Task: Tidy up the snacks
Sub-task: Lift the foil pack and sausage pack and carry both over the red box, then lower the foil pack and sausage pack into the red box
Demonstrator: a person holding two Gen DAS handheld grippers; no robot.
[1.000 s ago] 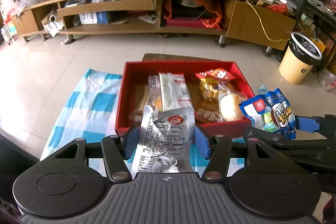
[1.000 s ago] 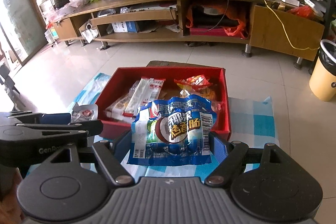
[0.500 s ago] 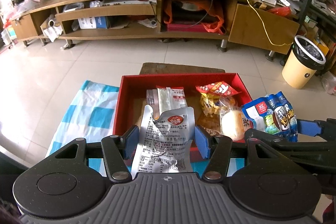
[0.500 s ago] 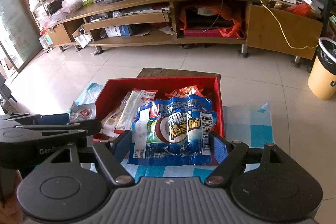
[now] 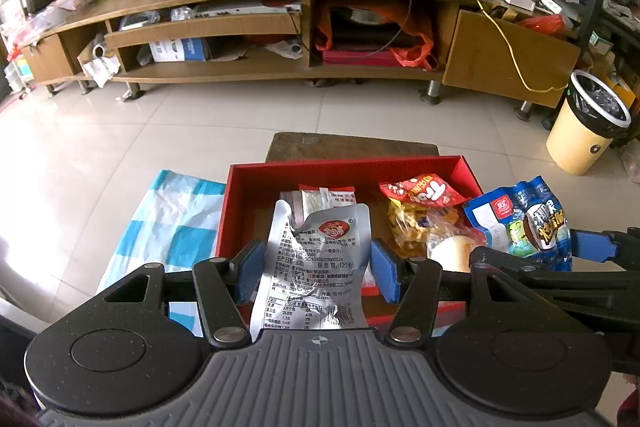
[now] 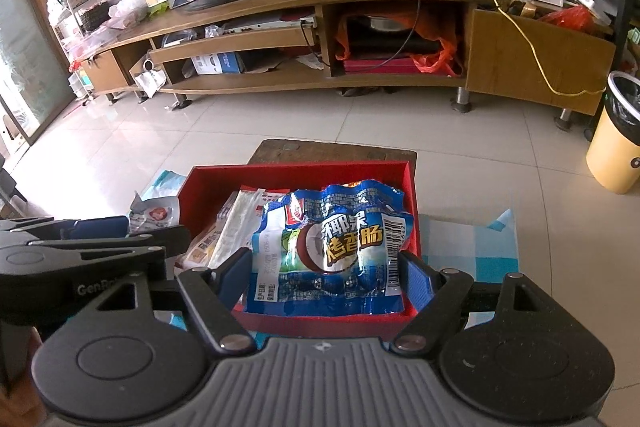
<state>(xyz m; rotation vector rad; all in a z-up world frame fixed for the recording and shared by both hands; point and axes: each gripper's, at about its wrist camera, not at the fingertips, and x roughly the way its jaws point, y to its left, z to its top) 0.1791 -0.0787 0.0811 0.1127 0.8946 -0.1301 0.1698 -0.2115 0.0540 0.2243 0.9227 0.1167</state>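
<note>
My left gripper [image 5: 318, 263] is shut on a crinkled silver pouch [image 5: 320, 239] with a red logo, held over the near left part of the red box [image 5: 256, 195]. My right gripper [image 6: 325, 275] is shut on a blue sausage packet [image 6: 332, 239], which hangs above the box's [image 6: 208, 187] near right part. Each view shows the other gripper too: the blue packet [image 5: 516, 219] at the right edge, the silver pouch [image 6: 156, 213] at the left. Inside the box lie long white-and-red packets [image 5: 324, 197], a red bag [image 5: 420, 189], a yellow bag [image 5: 412, 227] and a wrapped bun [image 5: 448, 251].
The box stands on a blue-and-white checked cloth [image 5: 168, 227] on a low brown table [image 5: 352, 145]. Beyond is tiled floor, a long wooden TV stand [image 5: 280, 27] and a yellow bin [image 5: 588, 131] at the right.
Both grippers have moved forward with their packets, from before the box's near wall to over it. Neither grip has changed.
</note>
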